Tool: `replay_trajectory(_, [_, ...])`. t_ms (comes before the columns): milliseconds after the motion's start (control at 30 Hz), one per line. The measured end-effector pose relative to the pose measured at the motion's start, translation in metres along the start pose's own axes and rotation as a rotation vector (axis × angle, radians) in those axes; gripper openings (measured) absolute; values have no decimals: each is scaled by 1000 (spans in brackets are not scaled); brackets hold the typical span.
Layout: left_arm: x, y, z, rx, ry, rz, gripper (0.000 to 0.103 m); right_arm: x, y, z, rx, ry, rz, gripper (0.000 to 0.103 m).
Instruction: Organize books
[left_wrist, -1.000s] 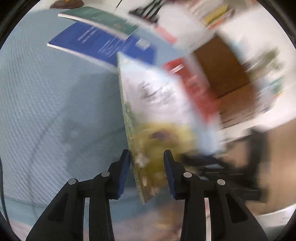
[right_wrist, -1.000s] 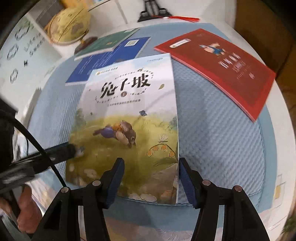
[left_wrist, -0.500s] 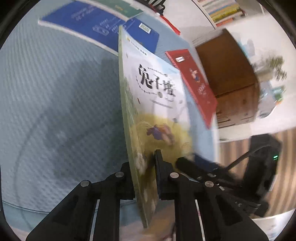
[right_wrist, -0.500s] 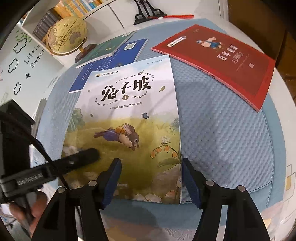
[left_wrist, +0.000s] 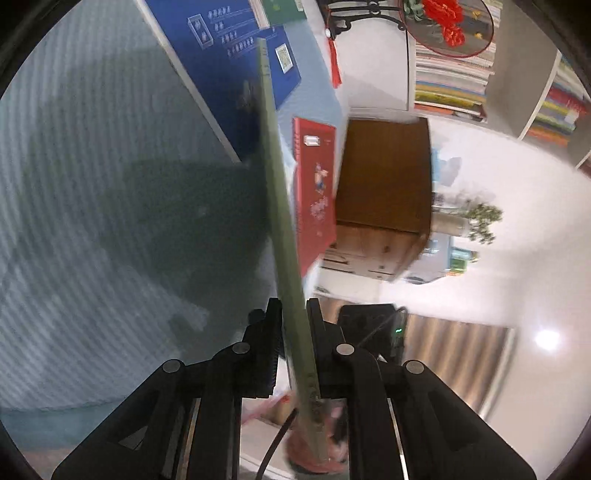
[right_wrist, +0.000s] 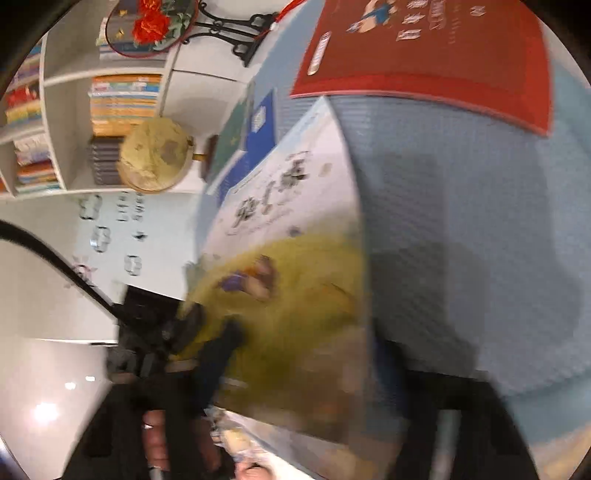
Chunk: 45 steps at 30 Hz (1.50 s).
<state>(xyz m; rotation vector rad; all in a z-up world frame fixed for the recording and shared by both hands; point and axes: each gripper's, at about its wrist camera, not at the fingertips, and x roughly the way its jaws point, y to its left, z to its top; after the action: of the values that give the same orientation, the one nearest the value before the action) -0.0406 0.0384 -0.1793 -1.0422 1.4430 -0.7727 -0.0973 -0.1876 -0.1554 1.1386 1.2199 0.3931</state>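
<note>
1. Left gripper (left_wrist: 295, 314): its two black fingers are clamped on the lower edge of the picture book (left_wrist: 280, 206), which the left wrist view shows edge-on, as a thin greenish strip rising away from the jaws.
2. Picture book, right wrist view (right_wrist: 295, 266): one book, lifted and tilted above the blue mat (right_wrist: 461, 221); its cover is white above, with dark characters, and yellow-green below, with a small animal figure. The view is blurred by motion.
3. Right gripper (right_wrist: 295, 373): two fingers, badly smeared in its own view; the jaws are closing, with the lower part of the picture book between them. Whether the pads press on the cover cannot be told.
4. Books lying flat on the mat, three in all: one red book (left_wrist: 316, 192), one blue book (left_wrist: 229, 55) and one green book (right_wrist: 231, 138), the green one partly under the blue.
5. Books counted on or over the mat: four, one held and three resting.
6. Globe (right_wrist: 155, 160): one, on a stand beyond the far edge of the mat.
7. Round fan ornament (left_wrist: 448, 27): one, with red flowers, on a black stand.
8. Shelves (right_wrist: 51, 122): several compartments filled with stacked books, too many to count.
9. Wooden cabinet (left_wrist: 384, 173): one, beyond the red book.
</note>
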Motion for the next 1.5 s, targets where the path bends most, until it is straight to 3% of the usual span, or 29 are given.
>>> replay_trajectory(100, [-2,-5,3,67,3,141,9,3,10,6,-79,1,-67,32])
replay_trajectory(233, [3,-22,-7,265,9,403,10,17,41,0,-292,25,-253,29])
replay_trajectory(367, [8,-48,-27,435,-29,562,10,29,80,-33,-575,43,-402,29])
replay_trajectory(467, [-5,-58,-38,485,-56,570,10,28,110,-58,-734,42,-448,29])
replay_trajectory(567, [-35,-61,-35,496,-83,531,10,28,136,-68,-786,34,-435,29])
replay_trajectory(733, [-124,-56,-35,493,-177,454,11,45,189,-87,-874,6,-407,29])
replay_trajectory(800, [-152,-54,-27,492,-223,458,11,71,220,-98,-905,-5,-383,29])
replay_trajectory(967, [-267,-29,-11,481,-334,486,11,160,297,-142,-964,-31,-327,29])
replay_trajectory(1100, [-355,2,6,468,-413,559,11,238,343,-171,-1016,-17,-277,30])
replay_trajectory(1233, [-418,30,25,441,-470,631,11,318,387,-187,-1022,37,-227,30])
replay_trajectory(1500, [-485,86,65,347,-496,597,13,409,428,-192,-983,92,-249,31])
